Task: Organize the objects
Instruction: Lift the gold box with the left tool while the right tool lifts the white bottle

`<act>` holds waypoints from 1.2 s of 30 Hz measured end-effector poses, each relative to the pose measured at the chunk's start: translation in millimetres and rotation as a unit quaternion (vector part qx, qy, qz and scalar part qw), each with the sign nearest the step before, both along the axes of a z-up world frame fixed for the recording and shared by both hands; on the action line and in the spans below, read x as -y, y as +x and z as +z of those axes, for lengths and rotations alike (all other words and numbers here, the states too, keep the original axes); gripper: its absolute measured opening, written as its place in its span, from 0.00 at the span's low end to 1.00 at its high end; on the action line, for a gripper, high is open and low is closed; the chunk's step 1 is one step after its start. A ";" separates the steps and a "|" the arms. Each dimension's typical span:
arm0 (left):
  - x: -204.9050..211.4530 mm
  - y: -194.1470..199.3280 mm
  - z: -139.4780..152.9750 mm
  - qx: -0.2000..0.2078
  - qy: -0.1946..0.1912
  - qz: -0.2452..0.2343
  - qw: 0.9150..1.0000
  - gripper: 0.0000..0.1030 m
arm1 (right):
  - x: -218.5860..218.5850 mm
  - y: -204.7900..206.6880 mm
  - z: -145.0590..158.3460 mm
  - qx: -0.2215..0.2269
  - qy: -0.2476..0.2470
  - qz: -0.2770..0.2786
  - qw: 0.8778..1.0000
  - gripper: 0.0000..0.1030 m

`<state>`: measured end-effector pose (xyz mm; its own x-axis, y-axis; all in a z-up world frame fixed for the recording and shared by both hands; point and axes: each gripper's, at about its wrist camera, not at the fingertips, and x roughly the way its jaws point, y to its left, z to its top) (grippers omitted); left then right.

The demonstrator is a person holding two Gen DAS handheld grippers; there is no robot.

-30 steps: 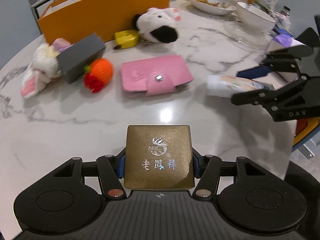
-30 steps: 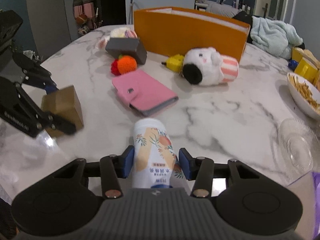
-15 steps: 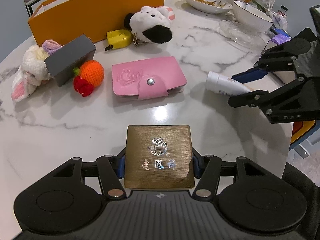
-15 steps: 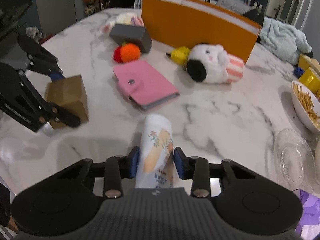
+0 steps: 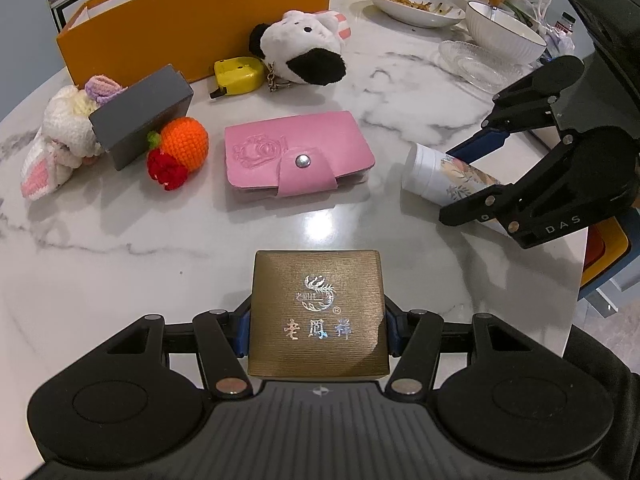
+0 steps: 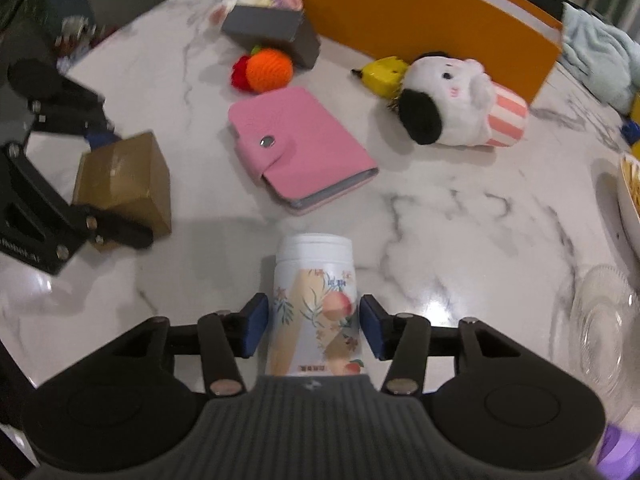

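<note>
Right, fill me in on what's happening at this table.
A person is tidying a cluttered white marble table with two handheld grippers. The left gripper is clamped on a square gold-brown gift box. The right gripper straddles a white floral-printed tube lying on the table; its jaws are opening, with gaps beside both blue pads.

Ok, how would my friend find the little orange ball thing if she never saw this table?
Start at the tall orange box standing at the back of the marble table. In front of it lies a grey box, tilted, and the crocheted orange sits against that box's near side, left of the pink wallet. It is the only round, bright orange knitted thing, with a red knitted bit stuck to it.
</note>
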<state>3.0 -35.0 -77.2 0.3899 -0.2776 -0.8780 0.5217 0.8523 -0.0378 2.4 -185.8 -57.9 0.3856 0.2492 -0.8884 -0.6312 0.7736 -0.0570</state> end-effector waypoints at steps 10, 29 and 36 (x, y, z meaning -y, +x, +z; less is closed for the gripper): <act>-0.6 -0.1 -1.2 -0.002 -0.003 0.000 1.000 0.66 | -3.7 6.3 2.7 -0.007 -0.011 0.035 0.999 0.45; 3.2 -2.8 21.1 0.012 -0.004 0.001 1.000 0.66 | -6.3 -16.7 53.2 0.037 0.024 0.073 0.996 0.45; 18.6 3.7 42.8 0.037 0.000 -0.008 0.999 0.66 | -3.5 -10.3 67.0 0.053 0.034 0.075 0.995 0.45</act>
